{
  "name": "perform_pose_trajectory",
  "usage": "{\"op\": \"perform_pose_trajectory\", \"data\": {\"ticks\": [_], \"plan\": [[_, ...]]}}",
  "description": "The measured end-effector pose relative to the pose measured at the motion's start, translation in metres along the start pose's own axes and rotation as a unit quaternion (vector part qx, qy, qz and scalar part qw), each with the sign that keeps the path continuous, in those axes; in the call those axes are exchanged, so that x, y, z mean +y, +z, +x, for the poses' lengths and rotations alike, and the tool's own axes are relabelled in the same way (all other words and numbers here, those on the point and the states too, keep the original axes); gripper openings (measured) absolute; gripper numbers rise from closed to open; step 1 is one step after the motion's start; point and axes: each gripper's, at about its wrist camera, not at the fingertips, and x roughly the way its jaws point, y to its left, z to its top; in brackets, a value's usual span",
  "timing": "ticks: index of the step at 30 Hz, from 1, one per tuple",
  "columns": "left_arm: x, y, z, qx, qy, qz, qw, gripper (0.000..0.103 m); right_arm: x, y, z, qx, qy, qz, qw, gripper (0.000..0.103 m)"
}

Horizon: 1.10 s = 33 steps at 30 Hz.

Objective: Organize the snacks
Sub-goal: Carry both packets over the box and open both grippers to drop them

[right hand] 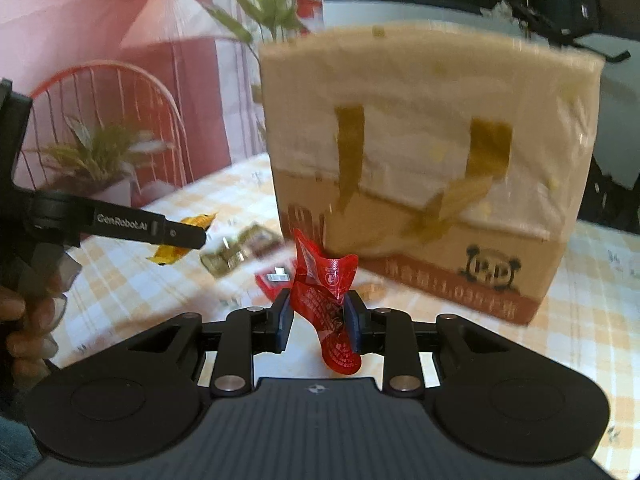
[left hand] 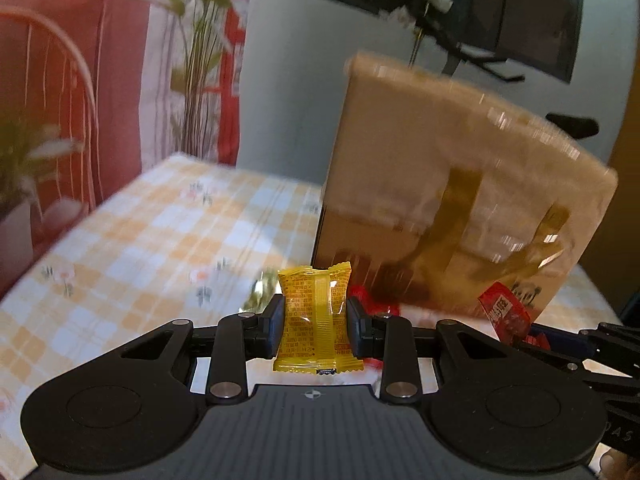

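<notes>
Left hand-held gripper (left hand: 316,316) pinching yellow snack packet (left hand: 316,320) | right hand-held gripper (right hand: 316,316) pinching crumpled red packet (right hand: 328,300), both above counter (left hand: 140,240) | lift clear of bag (right hand: 432,160) rim before releasing.

"genrobot.ai" stands in white on the black finger of the left tool (right hand: 176,236) — print on the snack wrappers and bag is too blurred to read.
</notes>
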Motion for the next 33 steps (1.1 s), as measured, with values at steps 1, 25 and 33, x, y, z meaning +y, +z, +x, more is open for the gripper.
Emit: {"op": "perform_pose_trajectory", "data": {"ticks": [1, 25, 33], "plan": [[-0.001, 0.005, -0.003, -0.010, -0.004, 0.003, 0.9999, 0.034, 0.001, 0.004, -0.004, -0.008, 0.004, -0.004, 1.000, 0.029], [-0.075, 0.160, 0.044, -0.093, -0.095, 0.030, 0.9907, 0.034, -0.080, 0.171, 0.006, -0.107, -0.078, -0.020, 0.991, 0.029], [-0.092, 0.178, 0.095, -0.057, -0.090, 0.069, 0.9919, 0.035, -0.111, 0.176, 0.044, -0.046, -0.121, -0.007, 0.992, 0.030]]}}
